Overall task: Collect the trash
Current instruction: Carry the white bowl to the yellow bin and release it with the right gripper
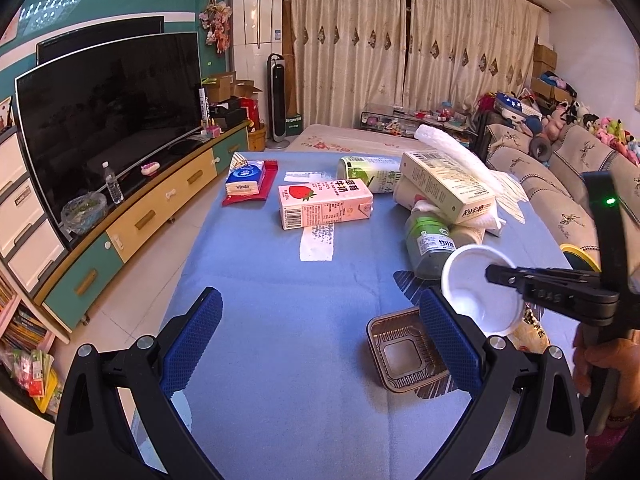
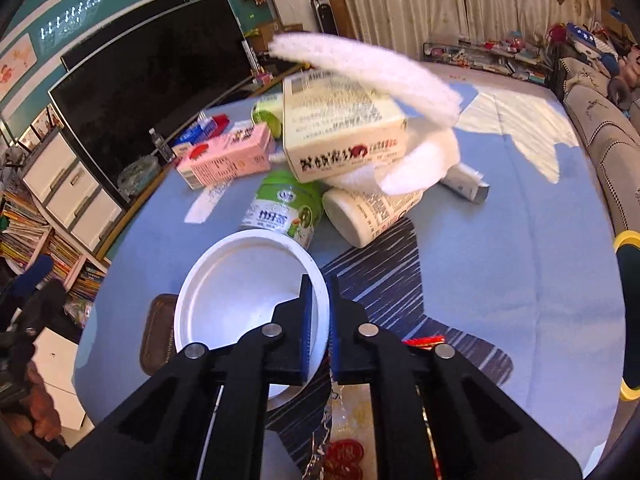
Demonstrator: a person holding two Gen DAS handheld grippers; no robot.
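Black frames, blue pads on both tools.
Left gripper (image 1: 320, 344) shows textured blue fingers, silver screws; right gripper (image 2: 319, 320) matches, green light glowing beside its handle.

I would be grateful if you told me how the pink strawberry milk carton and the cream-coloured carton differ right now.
The pink strawberry milk carton lies flat on the blue tablecloth, apart from the pile; the cream-coloured carton rests tilted on top of other trash. The pink one shows a strawberry picture, the cream one mostly small print and a barcode. The cream one has a white foam sheet leaning over it; the pink one is uncovered. Both are rectangular cartons lying on their sides.
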